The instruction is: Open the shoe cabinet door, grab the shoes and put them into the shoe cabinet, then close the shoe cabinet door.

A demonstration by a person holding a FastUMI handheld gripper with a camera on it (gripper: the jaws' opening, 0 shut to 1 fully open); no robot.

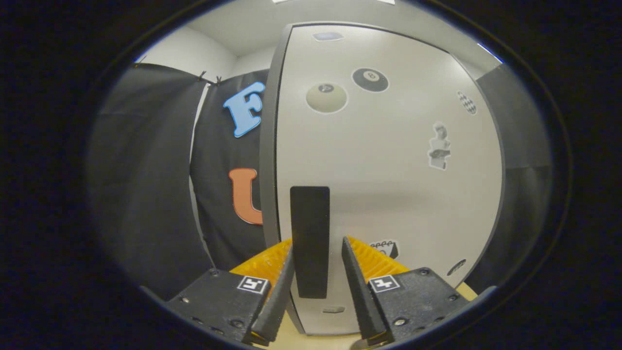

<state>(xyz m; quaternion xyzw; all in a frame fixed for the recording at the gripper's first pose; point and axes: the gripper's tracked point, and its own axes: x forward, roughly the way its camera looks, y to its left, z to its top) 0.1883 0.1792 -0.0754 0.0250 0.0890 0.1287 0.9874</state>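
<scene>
Gripper (318, 245) is up at the shoe cabinet door (388, 160), fingers spread, straddling the door's black vertical handle (309, 228). Handle bar sits between the two fingers; left finger (279, 291) lies right along the handle's left edge, right finger (357, 287) has a visible gap to the handle's right side. Can't tell if the left pad really presses on it; not a two-sided pinch.

Door is light grey with a dark edge strip (268, 146) down its left side, and looks shut against the cabinet. Stickers on the door: a pale billiard-ball sticker (326, 97), a black eight-ball sticker (370, 79), a checkered oval sticker (467, 103), a bust figure sticker (439, 146), a small notepad-like sticker (385, 249) just beyond the right finger. Orange ribbed finger pads (262, 265) show behind both fingers. Pale wooden surface (316, 340) under the cabinet base.
</scene>
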